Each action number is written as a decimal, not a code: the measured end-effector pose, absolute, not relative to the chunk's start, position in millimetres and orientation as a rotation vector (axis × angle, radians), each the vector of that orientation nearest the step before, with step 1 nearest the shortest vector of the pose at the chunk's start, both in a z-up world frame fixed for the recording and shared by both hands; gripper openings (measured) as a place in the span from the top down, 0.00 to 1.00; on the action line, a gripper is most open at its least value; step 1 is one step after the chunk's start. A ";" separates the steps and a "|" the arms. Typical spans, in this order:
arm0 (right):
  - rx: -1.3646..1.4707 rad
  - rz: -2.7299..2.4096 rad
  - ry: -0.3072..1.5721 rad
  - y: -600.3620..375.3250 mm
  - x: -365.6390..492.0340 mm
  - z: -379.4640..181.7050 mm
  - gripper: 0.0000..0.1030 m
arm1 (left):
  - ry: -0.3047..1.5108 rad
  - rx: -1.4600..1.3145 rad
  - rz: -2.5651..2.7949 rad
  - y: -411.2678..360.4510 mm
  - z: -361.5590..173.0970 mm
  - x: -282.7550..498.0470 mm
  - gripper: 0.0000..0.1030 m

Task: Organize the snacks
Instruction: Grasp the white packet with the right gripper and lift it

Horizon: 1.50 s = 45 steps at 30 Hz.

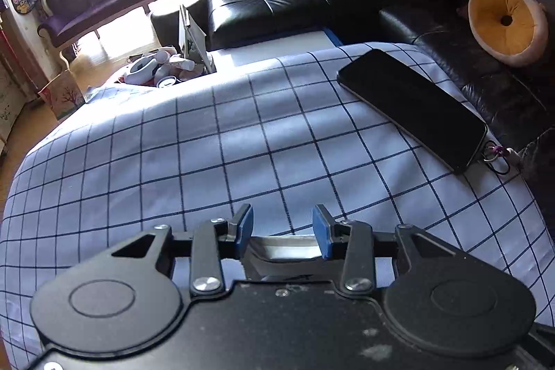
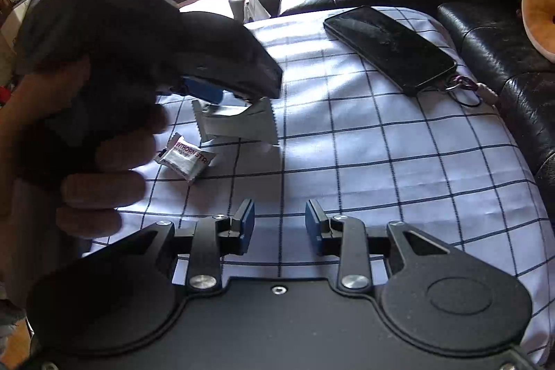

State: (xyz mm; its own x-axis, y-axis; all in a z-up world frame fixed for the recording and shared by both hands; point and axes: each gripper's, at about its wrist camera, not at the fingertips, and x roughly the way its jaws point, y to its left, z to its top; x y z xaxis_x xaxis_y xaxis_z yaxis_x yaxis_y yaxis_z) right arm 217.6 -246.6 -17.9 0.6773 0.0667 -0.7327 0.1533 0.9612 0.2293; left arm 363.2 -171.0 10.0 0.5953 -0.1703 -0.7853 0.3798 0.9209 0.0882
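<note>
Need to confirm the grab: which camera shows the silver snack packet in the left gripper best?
Right wrist view: the silver snack packet hangs whole from the left gripper. The left wrist view shows only a sliver between its fingers.

A white cloth (image 1: pixel 242 141) crossed by a dark blue grid is seen over the table. A black phone (image 1: pixel 412 108) is shown at the upper right. Blue pads (image 1: pixel 322 233) are carried on each black claw (image 1: pixel 282 229). A silver wrapper (image 2: pixel 239 123) and a white packet (image 2: pixel 185 158) lettered in red are seen at centre left.
</note>
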 end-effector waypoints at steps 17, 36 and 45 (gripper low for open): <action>0.340 -0.076 0.670 -263.5 282.0 6.0 0.58 | 0.962 0.137 -0.163 -80.5 2.2 361.9 0.61; 0.048 0.156 0.770 -193.8 238.4 -18.8 0.55 | 0.998 0.129 -0.133 -50.9 -10.0 347.1 0.61; 0.000 0.106 0.676 -212.2 258.0 -8.2 0.55 | 0.993 0.129 -0.131 -39.7 -11.0 338.2 0.61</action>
